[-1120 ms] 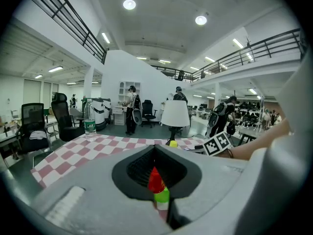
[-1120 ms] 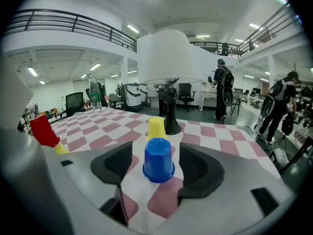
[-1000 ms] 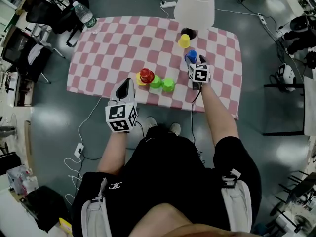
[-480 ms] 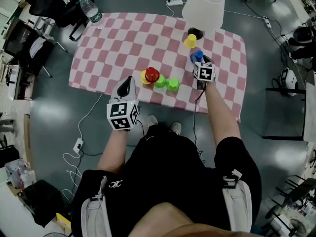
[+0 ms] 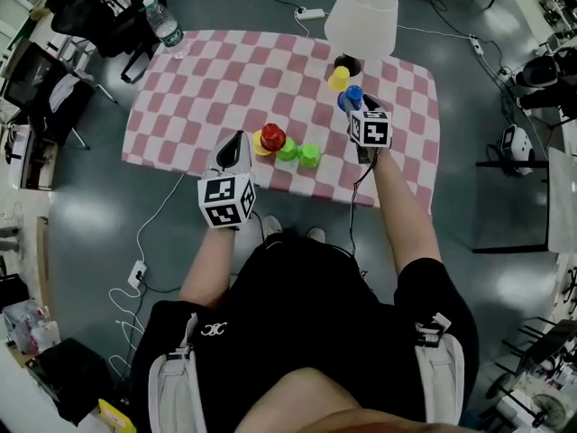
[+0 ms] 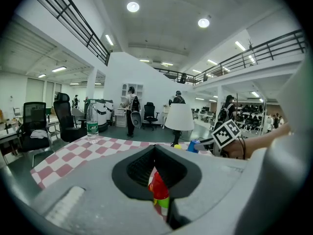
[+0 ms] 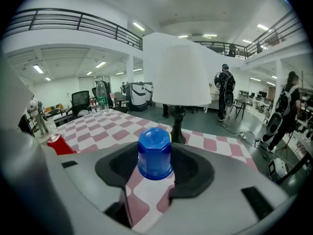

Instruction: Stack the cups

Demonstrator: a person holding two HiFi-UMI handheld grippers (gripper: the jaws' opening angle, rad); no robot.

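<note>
Open hall with a railed gallery, grey floor. In the middle a worktop [image 5: 207,79] under a pink-and-white checked cloth.

- Lamp [image 5: 361,18] – white shade, dark foot, at the far edge.
- Bottle [image 5: 163,27] – upright, far left corner.
- Yellow cup [image 5: 338,78] – just beside the lamp's foot.
- Blue cup [image 7: 154,153] – mouth down, near the yellow cup, between the jaws of the right tongs [image 5: 359,104]. These have just been closing and now clamp its sides.
- Red cup [image 5: 271,136] – near the front edge, touching a second yellow cup [image 5: 258,144].
- Two green cups [image 5: 287,150], [image 5: 309,156] – in a row just right of the red one.
- Left tongs [image 5: 236,145] – at the front edge, pointing at the red cup. Jaws are drawn together to a slit and hold nothing.
</note>
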